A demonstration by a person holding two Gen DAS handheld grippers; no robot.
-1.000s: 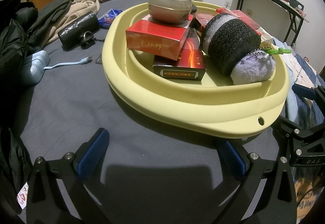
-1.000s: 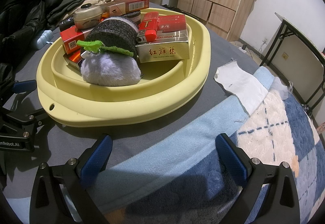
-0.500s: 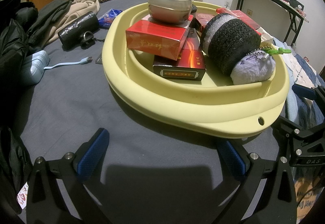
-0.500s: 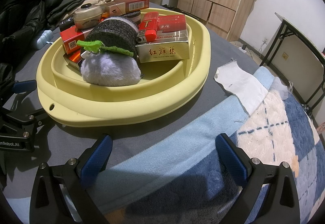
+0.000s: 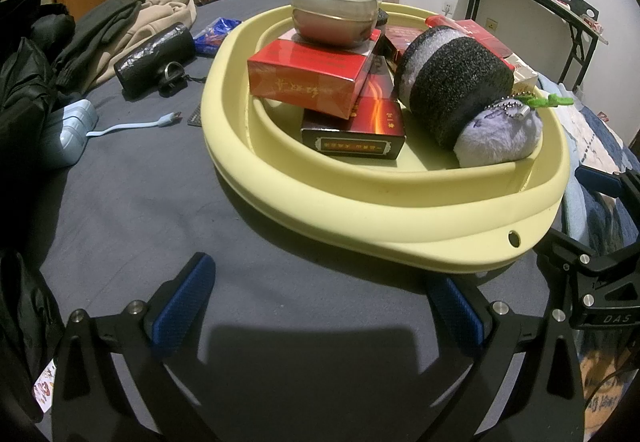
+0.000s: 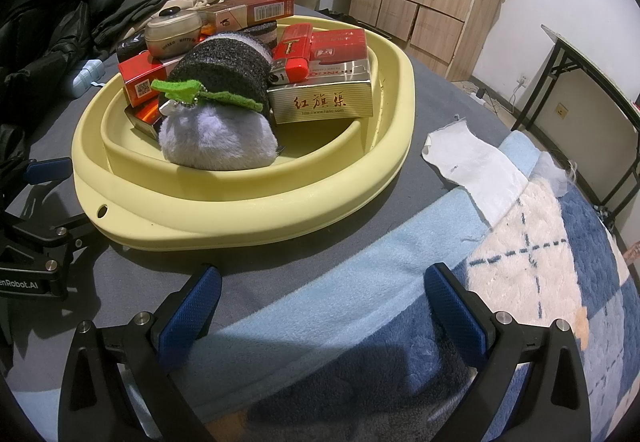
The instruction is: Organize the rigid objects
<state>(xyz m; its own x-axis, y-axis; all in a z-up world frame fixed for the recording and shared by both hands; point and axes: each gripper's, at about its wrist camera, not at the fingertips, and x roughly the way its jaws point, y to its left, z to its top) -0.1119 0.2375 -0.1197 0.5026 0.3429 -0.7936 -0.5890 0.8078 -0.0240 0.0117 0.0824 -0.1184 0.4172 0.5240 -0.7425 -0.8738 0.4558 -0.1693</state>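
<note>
A basin [image 5: 400,201] sits on a bed, holding stacked boxes [image 5: 308,77] with a lidded jar [image 5: 335,17] on top and a plush toy [image 5: 460,101] to their right. Clothes [image 5: 120,29] lie far left; a cloth [image 6: 472,161] lies right of the basin.

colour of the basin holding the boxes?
Pale yellow basin, plain, no pattern. It shows best in the right wrist view.
</note>
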